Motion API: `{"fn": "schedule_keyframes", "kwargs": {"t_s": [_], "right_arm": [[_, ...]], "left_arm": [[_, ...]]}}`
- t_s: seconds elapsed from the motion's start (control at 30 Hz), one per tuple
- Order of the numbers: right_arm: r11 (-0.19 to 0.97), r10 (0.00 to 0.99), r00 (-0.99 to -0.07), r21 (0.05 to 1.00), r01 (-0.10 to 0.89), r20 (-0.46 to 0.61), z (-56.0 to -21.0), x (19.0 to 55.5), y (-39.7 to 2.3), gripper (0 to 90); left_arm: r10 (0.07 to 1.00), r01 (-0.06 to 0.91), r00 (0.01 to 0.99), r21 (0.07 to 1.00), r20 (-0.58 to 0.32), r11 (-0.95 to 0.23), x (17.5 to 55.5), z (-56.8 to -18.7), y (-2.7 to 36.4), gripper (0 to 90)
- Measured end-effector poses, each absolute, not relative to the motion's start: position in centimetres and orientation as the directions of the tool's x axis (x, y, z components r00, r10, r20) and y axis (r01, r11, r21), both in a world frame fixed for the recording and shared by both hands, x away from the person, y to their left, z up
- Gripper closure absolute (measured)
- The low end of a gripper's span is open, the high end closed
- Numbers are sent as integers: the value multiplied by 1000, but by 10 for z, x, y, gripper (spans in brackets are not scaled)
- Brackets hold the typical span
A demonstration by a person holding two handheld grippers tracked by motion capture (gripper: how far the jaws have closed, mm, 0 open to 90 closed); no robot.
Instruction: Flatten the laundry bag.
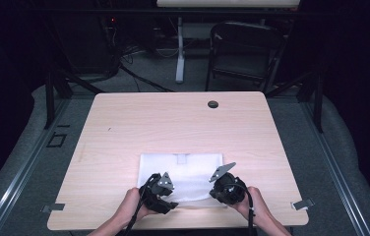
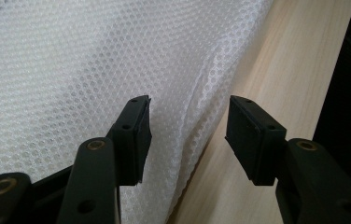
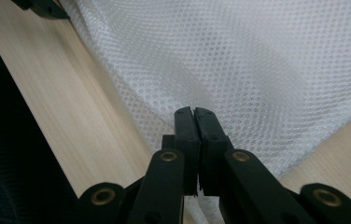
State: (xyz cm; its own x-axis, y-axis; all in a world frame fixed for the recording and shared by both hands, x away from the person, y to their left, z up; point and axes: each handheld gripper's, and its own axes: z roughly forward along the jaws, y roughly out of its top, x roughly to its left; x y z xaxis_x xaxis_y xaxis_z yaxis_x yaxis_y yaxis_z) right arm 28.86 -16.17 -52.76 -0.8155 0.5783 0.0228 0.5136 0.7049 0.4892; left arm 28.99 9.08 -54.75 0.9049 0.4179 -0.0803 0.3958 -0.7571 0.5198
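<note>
Around us the room is dark; our pale wooden table (image 1: 124,128) carries a white mesh cloth (image 1: 188,172). Our right gripper (image 3: 195,112) is clamped on its near edge; our left gripper (image 2: 188,116) straddles that edge, jaws apart.

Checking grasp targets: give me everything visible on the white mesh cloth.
The white mesh cloth looks like fine honeycomb netting, slightly see-through, lying as a rough rectangle at the near middle of the wooden table. A ridge is puckered up along its near edge. The right gripper is shut on that edge; the left gripper straddles the ridge, jaws apart.
</note>
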Motion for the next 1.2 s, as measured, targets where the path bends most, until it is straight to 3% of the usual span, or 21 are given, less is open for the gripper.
{"fn": "schedule_keyframes", "kwargs": {"t_s": [0.33, 0.47, 0.57, 0.67, 0.93, 1.2], "right_arm": [[675, 584, -811, 535, 508, 34, -518, 287, -165, 894], [664, 591, -805, 540, 517, 44, -518, 288, -165, 892], [656, 597, -801, 545, 522, 48, -519, 288, -165, 890], [665, 589, -807, 538, 517, 48, -519, 289, -165, 877], [663, 583, -811, 556, 501, 35, -512, 284, -169, 844], [666, 547, -836, 581, 468, 46, -507, 273, -166, 900]], "left_arm": [[400, 358, 915, 540, -43, -761, 289, -546, 74, 520], [395, 340, 918, 549, -19, -764, 291, -546, 70, 636], [391, 341, 920, 543, -24, -767, 292, -548, 67, 781], [404, 355, 914, 545, -32, -760, 292, -549, 66, 848], [438, 396, 897, 543, -58, -740, 295, -548, 68, 867], [456, 412, 888, 552, -64, -725, 297, -547, 69, 867]]}}
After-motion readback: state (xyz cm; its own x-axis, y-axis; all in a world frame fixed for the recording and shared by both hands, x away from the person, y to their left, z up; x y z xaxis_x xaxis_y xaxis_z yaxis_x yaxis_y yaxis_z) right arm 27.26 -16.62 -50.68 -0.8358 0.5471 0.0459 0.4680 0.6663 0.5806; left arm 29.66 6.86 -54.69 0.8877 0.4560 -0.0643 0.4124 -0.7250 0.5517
